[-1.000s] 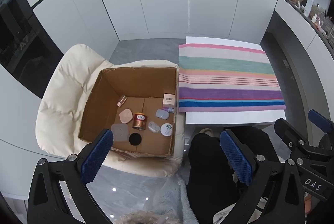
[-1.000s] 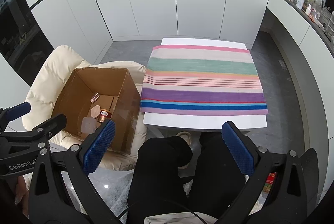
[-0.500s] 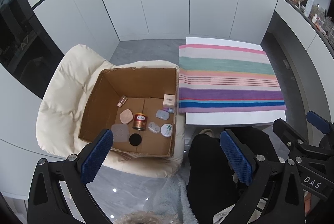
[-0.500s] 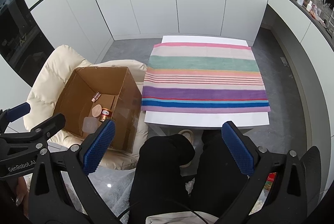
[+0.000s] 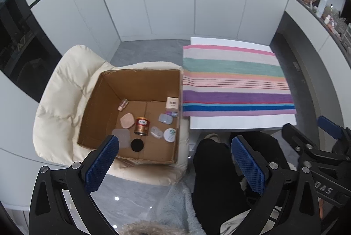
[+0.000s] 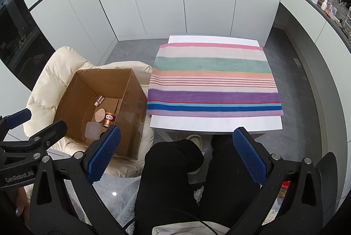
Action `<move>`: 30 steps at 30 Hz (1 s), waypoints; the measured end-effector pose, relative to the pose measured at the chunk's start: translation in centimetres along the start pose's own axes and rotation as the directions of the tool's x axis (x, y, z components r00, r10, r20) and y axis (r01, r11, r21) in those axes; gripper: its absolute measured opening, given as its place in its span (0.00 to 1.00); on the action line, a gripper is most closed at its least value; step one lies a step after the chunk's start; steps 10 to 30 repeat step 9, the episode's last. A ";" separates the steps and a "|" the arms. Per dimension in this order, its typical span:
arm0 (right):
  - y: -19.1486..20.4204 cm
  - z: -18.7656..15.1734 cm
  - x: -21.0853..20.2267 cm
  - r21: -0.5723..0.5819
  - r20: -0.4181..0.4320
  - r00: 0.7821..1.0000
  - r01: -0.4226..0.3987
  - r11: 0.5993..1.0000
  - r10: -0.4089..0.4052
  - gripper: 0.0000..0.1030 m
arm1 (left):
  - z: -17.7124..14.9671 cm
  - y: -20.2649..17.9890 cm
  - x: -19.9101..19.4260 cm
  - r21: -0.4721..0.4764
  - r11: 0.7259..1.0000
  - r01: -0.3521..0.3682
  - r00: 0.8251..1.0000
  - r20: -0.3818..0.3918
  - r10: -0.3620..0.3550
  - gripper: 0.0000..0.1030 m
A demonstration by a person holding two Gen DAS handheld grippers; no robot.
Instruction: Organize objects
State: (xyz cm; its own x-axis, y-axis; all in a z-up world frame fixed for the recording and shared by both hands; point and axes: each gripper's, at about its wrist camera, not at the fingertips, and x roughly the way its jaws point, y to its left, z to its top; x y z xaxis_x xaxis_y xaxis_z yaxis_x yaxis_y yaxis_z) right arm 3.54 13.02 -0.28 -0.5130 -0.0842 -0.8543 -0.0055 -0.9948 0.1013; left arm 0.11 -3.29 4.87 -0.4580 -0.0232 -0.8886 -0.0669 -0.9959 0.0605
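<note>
My left gripper (image 5: 174,163) and right gripper (image 6: 175,153) both hang with fingers spread wide, holding nothing. The cardboard box (image 5: 140,81) sits on a cream chair (image 5: 63,90), just beside the desk (image 5: 241,121) with its striped cloth (image 5: 237,81). Inside the box stand a small can (image 5: 141,125), a little carton (image 5: 172,102) and several small cases.

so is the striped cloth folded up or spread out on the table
Spread out. The striped cloth lies flat over most of the white table, every stripe showing edge to edge, with no folds or bunching visible in either view.
</note>
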 end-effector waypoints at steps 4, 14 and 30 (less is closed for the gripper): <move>0.2 0.0 0.1 -0.005 -0.002 1.000 0.012 1.000 -0.012 1.00 | 0.0 -0.3 -0.1 0.008 1.000 -0.001 1.000 0.005 0.001 1.00; 0.2 0.0 0.1 -0.005 -0.003 1.000 0.013 1.000 -0.013 1.00 | -0.1 -0.1 0.1 -0.002 1.000 0.020 1.000 -0.009 -0.020 1.00; 0.2 0.0 0.1 -0.005 -0.003 1.000 0.013 1.000 -0.013 1.00 | -0.1 -0.1 0.1 -0.002 1.000 0.020 1.000 -0.009 -0.020 1.00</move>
